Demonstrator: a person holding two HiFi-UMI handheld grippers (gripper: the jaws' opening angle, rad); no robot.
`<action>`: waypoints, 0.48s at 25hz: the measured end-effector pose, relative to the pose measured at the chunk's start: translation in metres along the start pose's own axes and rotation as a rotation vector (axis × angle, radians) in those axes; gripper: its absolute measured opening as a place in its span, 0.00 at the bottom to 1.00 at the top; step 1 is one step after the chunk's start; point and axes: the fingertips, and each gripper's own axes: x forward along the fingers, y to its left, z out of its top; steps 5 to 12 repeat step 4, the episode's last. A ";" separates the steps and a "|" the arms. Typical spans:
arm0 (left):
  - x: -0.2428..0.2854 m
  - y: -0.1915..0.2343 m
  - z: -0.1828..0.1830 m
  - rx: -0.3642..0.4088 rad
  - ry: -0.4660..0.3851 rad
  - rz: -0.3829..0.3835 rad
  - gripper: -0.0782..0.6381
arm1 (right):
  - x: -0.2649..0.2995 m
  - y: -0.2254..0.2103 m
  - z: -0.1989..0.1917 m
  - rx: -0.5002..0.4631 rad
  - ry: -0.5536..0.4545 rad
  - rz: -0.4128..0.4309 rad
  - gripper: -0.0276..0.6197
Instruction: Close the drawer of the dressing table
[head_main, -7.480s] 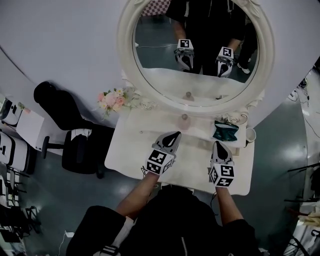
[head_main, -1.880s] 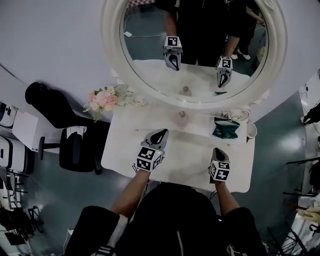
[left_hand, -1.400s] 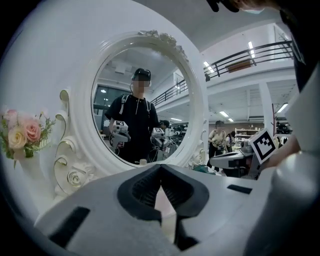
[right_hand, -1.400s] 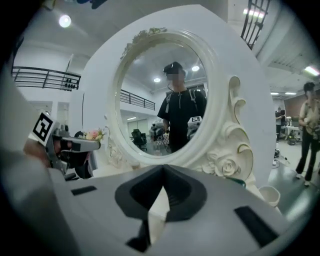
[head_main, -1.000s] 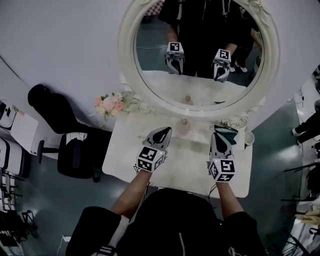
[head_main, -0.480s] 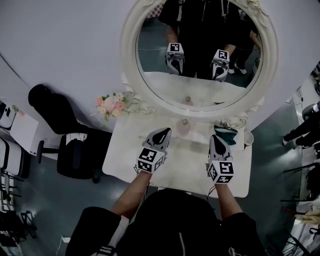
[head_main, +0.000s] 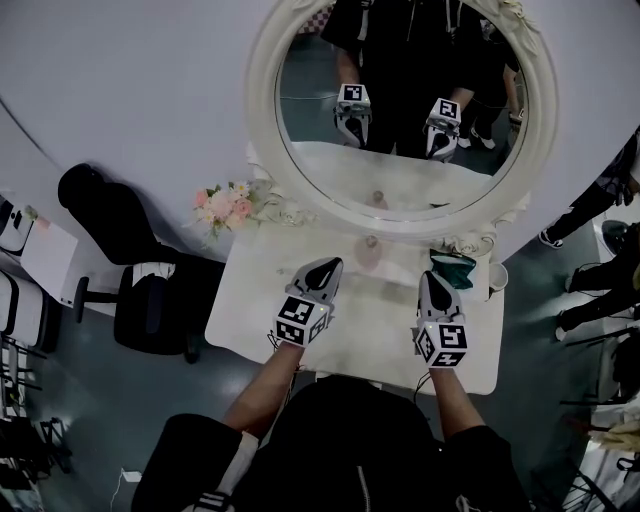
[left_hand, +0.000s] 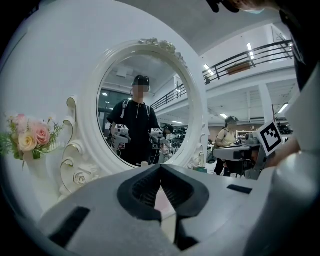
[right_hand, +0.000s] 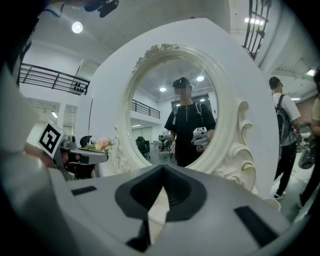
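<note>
The white dressing table (head_main: 258, 292) stands against the wall under an oval mirror (head_main: 262, 120). No drawer front shows in any view; the person's body covers the table's near edge. My left gripper (head_main: 326, 265) hovers over the tabletop's middle left, pointing at the mirror, jaws shut and empty (left_hand: 160, 166). My right gripper (head_main: 436, 277) hovers over the right side beside a teal pouch (head_main: 452, 268), also shut with nothing between its tips (right_hand: 162, 168). Both grippers are reflected in the mirror.
A pink bottle (head_main: 369, 252) stands at the back middle of the tabletop. A white cup (head_main: 499, 274) sits at the back right corner and a flower bunch (head_main: 226, 205) at the back left. A black chair (head_main: 150, 300) stands left of the table. People's legs (head_main: 590, 260) show at the right.
Over the last second both grippers stay where they are, shut. About two seconds ago the right gripper was nearer the table's front edge; it has since moved toward the mirror.
</note>
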 end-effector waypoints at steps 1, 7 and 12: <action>0.000 0.000 0.000 -0.001 0.000 0.000 0.11 | -0.001 0.000 0.000 0.001 0.001 -0.001 0.04; 0.000 -0.002 -0.001 -0.004 0.003 -0.001 0.11 | -0.003 -0.001 -0.002 0.004 0.004 -0.003 0.04; 0.000 -0.002 -0.001 -0.004 0.003 -0.001 0.11 | -0.003 -0.001 -0.002 0.004 0.004 -0.003 0.04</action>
